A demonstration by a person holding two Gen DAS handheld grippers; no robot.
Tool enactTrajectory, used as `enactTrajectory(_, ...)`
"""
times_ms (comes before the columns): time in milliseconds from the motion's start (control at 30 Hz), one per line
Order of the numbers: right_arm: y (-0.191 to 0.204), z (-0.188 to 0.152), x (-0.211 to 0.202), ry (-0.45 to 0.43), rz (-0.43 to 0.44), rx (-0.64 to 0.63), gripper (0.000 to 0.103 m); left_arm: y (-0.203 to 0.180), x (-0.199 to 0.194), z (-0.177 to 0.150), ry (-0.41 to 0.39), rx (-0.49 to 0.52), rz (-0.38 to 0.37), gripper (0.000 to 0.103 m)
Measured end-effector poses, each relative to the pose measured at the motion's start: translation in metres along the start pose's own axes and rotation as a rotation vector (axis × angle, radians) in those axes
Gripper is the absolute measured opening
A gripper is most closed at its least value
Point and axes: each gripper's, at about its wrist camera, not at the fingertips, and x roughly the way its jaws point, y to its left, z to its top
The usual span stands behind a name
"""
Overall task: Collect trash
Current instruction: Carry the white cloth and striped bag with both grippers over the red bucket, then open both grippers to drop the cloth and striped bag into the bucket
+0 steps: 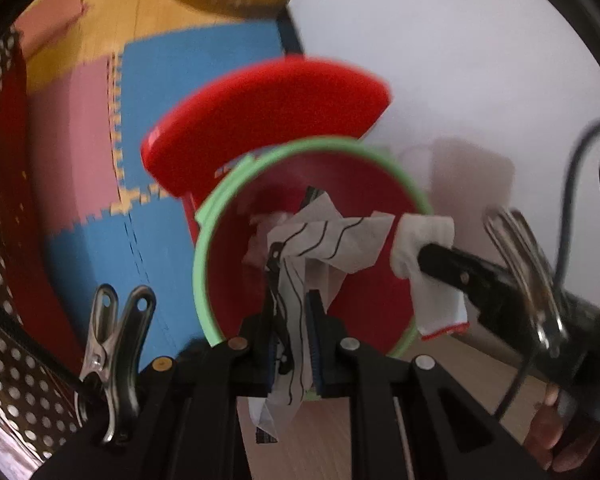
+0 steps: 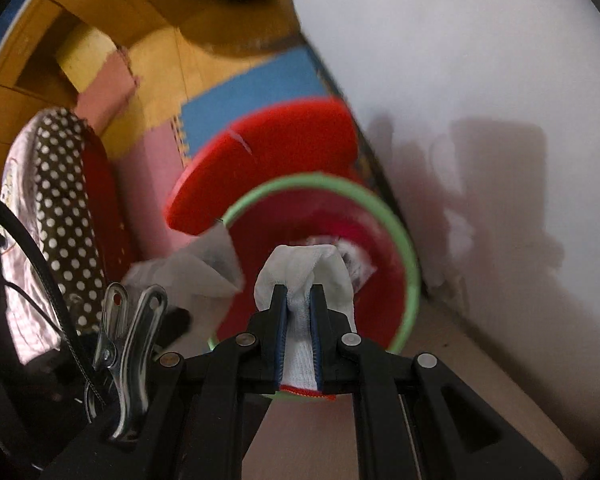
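A red trash bin (image 1: 364, 312) with a green rim and a raised red lid (image 1: 268, 116) stands against the white wall. My left gripper (image 1: 294, 276) is shut on a crumpled white paper with black lines (image 1: 324, 240), held over the bin's mouth. In that view my right gripper (image 1: 424, 254) comes in from the right, shut on a white glove with a red hem (image 1: 432, 280). The right wrist view shows the right gripper (image 2: 299, 292) shut on the white glove (image 2: 300, 272) above the bin (image 2: 380, 292). The paper (image 2: 196, 272) shows at the left there. Some trash lies inside the bin.
Blue and pink foam floor mats (image 1: 172, 80) lie left of the bin. A polka-dot fabric thing with a red side (image 2: 60, 208) stands at the left. The white wall (image 2: 480, 80) rises right behind the bin. Wooden furniture (image 2: 100, 8) fills the far side.
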Motion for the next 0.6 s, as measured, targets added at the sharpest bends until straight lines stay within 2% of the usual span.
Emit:
enactTrajectory(133,0.000,0.016,0.053,0.089,-0.037,-0.009,0.011,0.008,0.026,0.000,0.022,-0.004,-0.009,0.013)
enactTrajectory(400,-0.007,0.022,0.101,0.115,-0.013,0.028,0.012,0.006,0.047,0.002,0.032,-0.005,-0.001,0.013)
enactTrajectory(433,-0.008,0.020,0.101,0.120,-0.013,0.033,0.012,0.006,0.048,0.003,0.033,0.007,0.000,0.016)
enactTrajectory(467,-0.010,0.019,0.102,0.126,-0.013,0.038,0.012,0.005,0.048,0.004,0.034,0.020,0.015,0.023)
enactTrajectory(533,-0.012,0.016,0.103,0.130,0.001,0.043,0.018,0.003,0.045,0.004,0.020,0.038,0.039,0.032)
enactTrajectory(600,-0.016,0.016,0.103,0.133,0.010,0.048,0.031,0.000,0.040,0.004,0.004,0.072,0.060,0.037)
